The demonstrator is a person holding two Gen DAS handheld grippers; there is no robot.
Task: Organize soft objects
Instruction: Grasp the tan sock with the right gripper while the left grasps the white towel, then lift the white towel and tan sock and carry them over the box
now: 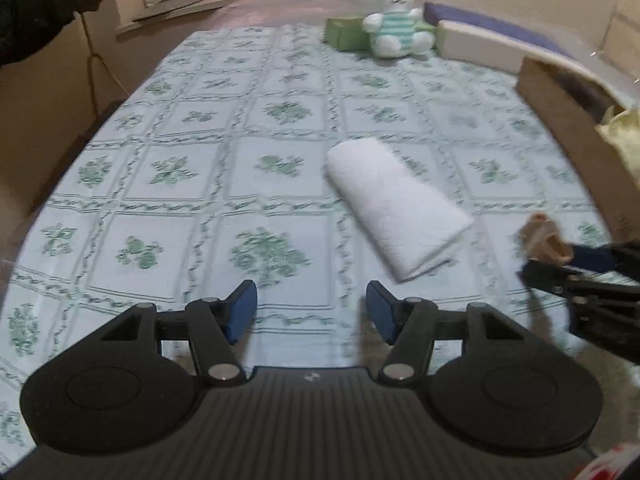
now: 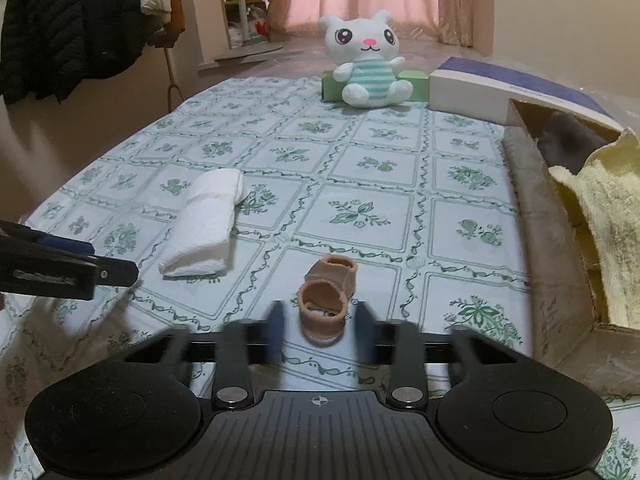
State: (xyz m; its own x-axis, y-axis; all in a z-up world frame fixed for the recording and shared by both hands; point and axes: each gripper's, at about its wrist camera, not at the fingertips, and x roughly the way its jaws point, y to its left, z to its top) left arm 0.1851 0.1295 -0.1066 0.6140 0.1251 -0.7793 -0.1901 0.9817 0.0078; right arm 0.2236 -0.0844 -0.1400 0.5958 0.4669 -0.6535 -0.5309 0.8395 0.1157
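**Two open hand-held grippers over the patterned surface, socks and towel within reach**

The right hand-held gripper (image 2: 320,330) hangs low over the surface (image 2: 360,168), its blue-padded fingers blurred and spread apart with nothing clamped between them. Right at its tips, at 12 o'clock, lies a pair of tan socks (image 2: 328,296), rolled so that two round cuffs face up; the nearer cuff sits in the gap between the fingers, though whether the pads touch it I cannot tell. In the left wrist view the same socks (image 1: 542,240) show at the tip of the right hand-held gripper (image 1: 532,264), at about 3 o'clock.

The left hand-held gripper (image 1: 312,312) is open as well, jaws wide and empty above the green-flowered cloth. At roughly 1 o'clock from it lies a folded white towel (image 1: 394,208), lying at a slant, apart from both tools. From the right wrist view that towel (image 2: 208,220) sits at 10 o'clock, with the left hand-held gripper (image 2: 116,272) poking in at 9 o'clock.

A cardboard box (image 2: 532,208) stands open along the right edge, at 2 o'clock, holding a yellow towel (image 2: 608,208) draped over its near rim and something grey (image 2: 564,140) deeper inside. At the far end, 12 o'clock, a white plush cat (image 2: 370,60) in a striped shirt sits upright against a green box (image 2: 332,88), with a white-and-blue box (image 2: 472,88) just beside it. Dark jackets (image 2: 60,20) hang at 10 o'clock beyond the edge.
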